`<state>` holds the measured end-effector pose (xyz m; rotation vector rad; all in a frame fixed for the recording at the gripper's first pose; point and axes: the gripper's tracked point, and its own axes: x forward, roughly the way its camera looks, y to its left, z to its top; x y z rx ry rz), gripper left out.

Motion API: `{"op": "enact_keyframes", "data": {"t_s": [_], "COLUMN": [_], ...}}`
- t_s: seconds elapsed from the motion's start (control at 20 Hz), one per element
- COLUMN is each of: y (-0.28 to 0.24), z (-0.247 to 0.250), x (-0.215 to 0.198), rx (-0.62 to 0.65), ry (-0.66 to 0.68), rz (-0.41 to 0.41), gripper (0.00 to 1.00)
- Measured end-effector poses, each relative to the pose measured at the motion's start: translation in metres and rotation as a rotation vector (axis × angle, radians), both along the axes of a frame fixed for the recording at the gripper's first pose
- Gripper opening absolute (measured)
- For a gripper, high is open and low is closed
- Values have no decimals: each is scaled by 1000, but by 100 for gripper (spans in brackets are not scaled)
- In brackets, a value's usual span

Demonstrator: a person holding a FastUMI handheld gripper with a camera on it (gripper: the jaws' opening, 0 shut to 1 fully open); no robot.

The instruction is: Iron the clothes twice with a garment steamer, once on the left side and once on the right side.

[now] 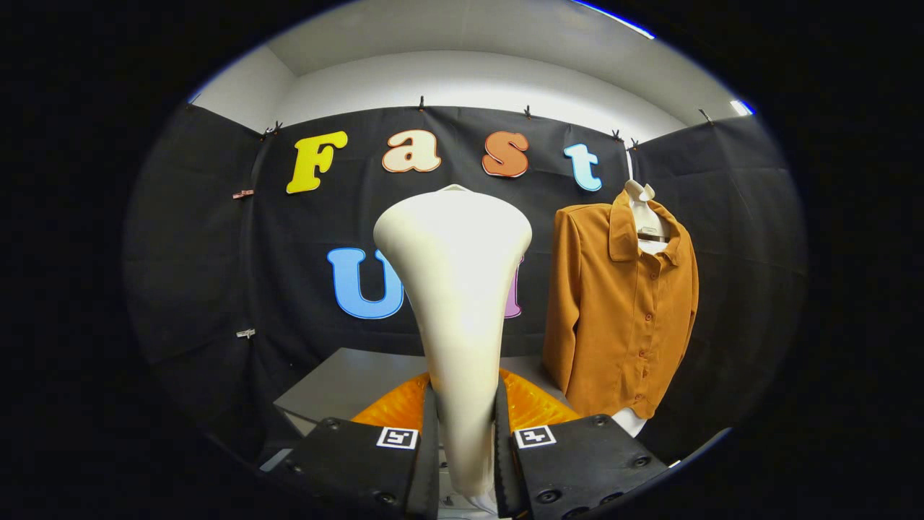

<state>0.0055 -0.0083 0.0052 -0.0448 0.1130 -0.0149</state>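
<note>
A cream-white garment steamer (456,289) stands upright between my fingers, its narrow handle clamped by both of them and its wide head rising above. My gripper (465,448) is shut on that handle. Beyond the fingers and to the right, a rust-orange button-up shirt (621,310) hangs on a white hanger (644,209) against the black cloth wall, front facing me, collar open, its sleeve hanging down its left side. The steamer head is well short of the shirt and left of it.
A grey table (346,379) lies low beyond the fingers, left of the shirt. Black cloth walls close the booth behind and on both sides. Open space lies between the steamer and the shirt.
</note>
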Motion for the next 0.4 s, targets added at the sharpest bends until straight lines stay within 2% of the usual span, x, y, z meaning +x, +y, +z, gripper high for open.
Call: {"op": "enact_keyframes", "data": {"t_s": [0.4], "y": [2], "z": [1], "x": [3], "rx": [-5], "ry": [-8], "rz": [5], "gripper": [34]}}
